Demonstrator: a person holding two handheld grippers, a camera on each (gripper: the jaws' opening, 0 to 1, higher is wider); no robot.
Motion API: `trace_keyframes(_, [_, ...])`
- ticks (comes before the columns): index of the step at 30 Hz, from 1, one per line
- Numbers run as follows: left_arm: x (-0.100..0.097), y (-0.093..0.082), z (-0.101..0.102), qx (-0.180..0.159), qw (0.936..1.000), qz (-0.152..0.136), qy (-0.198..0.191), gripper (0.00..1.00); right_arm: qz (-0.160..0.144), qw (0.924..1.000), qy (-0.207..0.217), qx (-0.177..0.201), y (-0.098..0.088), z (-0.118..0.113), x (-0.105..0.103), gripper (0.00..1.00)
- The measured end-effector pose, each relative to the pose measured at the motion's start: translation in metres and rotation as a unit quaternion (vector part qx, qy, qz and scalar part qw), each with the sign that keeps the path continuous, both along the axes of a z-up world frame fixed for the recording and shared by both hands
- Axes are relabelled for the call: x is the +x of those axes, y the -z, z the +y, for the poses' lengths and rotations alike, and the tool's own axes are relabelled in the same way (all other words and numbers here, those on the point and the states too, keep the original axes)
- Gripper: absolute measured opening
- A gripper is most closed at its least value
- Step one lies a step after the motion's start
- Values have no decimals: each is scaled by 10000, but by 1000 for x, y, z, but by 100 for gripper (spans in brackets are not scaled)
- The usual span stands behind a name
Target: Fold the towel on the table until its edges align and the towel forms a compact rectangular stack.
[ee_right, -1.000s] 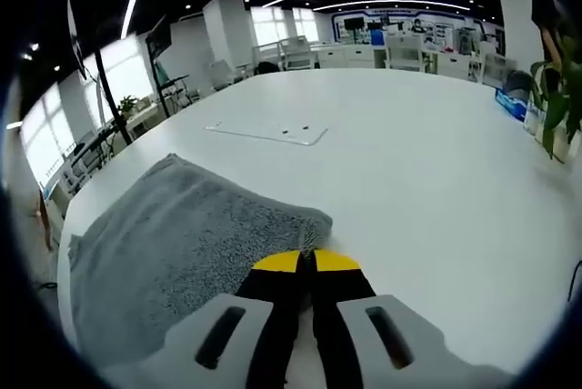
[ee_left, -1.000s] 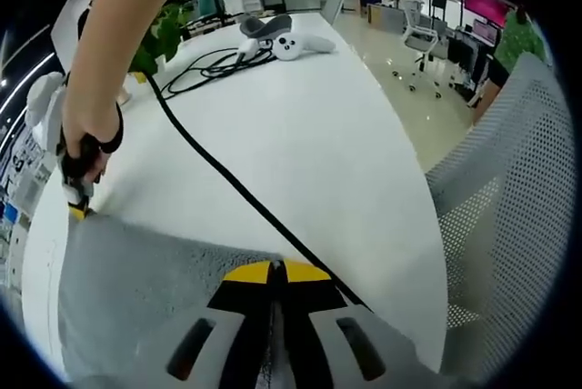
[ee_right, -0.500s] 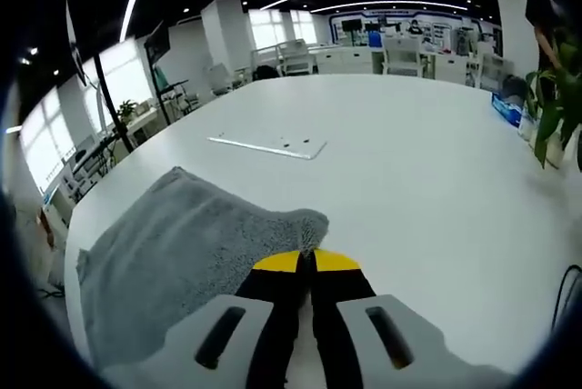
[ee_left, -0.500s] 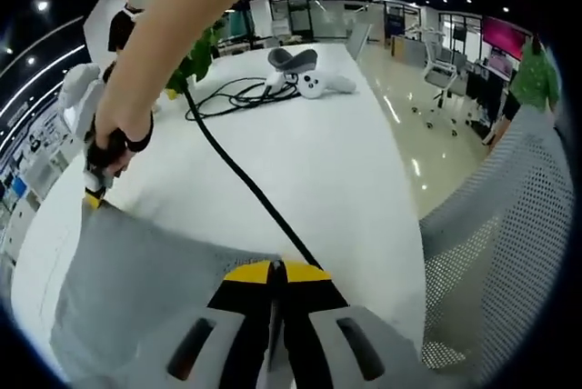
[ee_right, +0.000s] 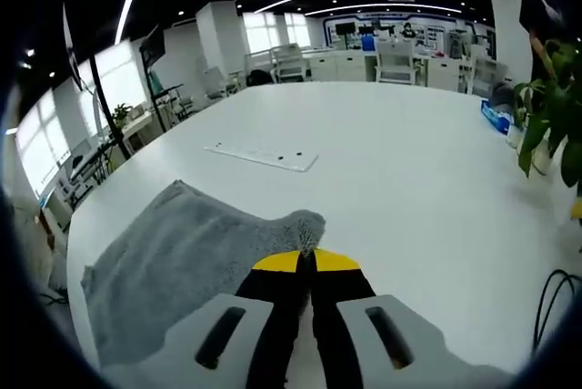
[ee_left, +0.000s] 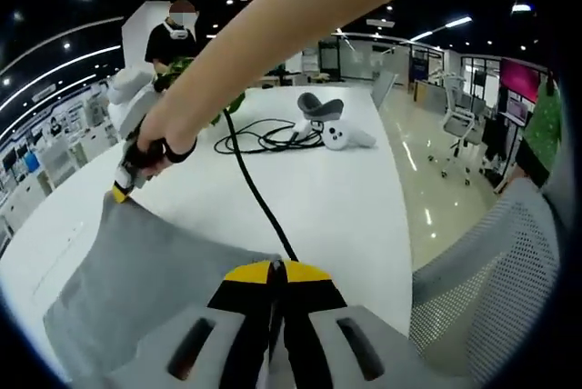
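A grey towel (ee_left: 136, 289) lies on the white table (ee_left: 336, 216), its near edge stretched between both grippers. My left gripper (ee_left: 273, 268) is shut on one corner, yellow tips pressed together. In the left gripper view my right gripper (ee_left: 122, 191), held by a person's hand (ee_left: 159, 139), pinches the other corner at the upper left. In the right gripper view my right gripper (ee_right: 305, 260) is shut on a raised corner of the towel (ee_right: 173, 266), and the rest of the cloth slopes down to the left.
A black cable (ee_left: 259, 203) runs from my left gripper to a coil beside a white controller (ee_left: 341, 134). A mesh chair (ee_left: 491, 289) stands at the right. A flat white plate (ee_right: 264, 155), a plant (ee_right: 546, 116) and a blue box (ee_right: 498, 114) sit on the table.
Both grippers have risen with the towel corners still held, lifting that edge off the table. Both views have tilted up and show more of the room.
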State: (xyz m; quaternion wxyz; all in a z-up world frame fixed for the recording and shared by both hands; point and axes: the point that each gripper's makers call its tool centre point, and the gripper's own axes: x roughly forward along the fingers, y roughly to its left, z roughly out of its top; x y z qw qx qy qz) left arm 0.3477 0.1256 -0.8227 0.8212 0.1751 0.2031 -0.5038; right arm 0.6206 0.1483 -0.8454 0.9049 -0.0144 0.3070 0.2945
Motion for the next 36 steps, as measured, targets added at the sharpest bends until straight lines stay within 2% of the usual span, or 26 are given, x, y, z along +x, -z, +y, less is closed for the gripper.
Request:
trace_keyframes(4, [2,-10,8,-62,9999,-67,-79,3,-33,9999,62,-90,-7,3,3,1])
trace_keyframes(12, [3,-32,29,-199,9990,-192,-337,3,-117,9999,91,-32,-24,20,9,1])
trace_keyframes(20, [4,-44,59,-157,9973,-246,-671,3,-126,9999,77,-1,-36,41,9,1])
trace_keyframes(26, [3,-53,76,-259,9958,-290,-834,3,-165,9998,46,44,-48,57,8,1])
trace_keyframes(36, [-7,-61,109,-252,9932,-320,-1090,3,-266,9995,-12,163,-66,83,6,1])
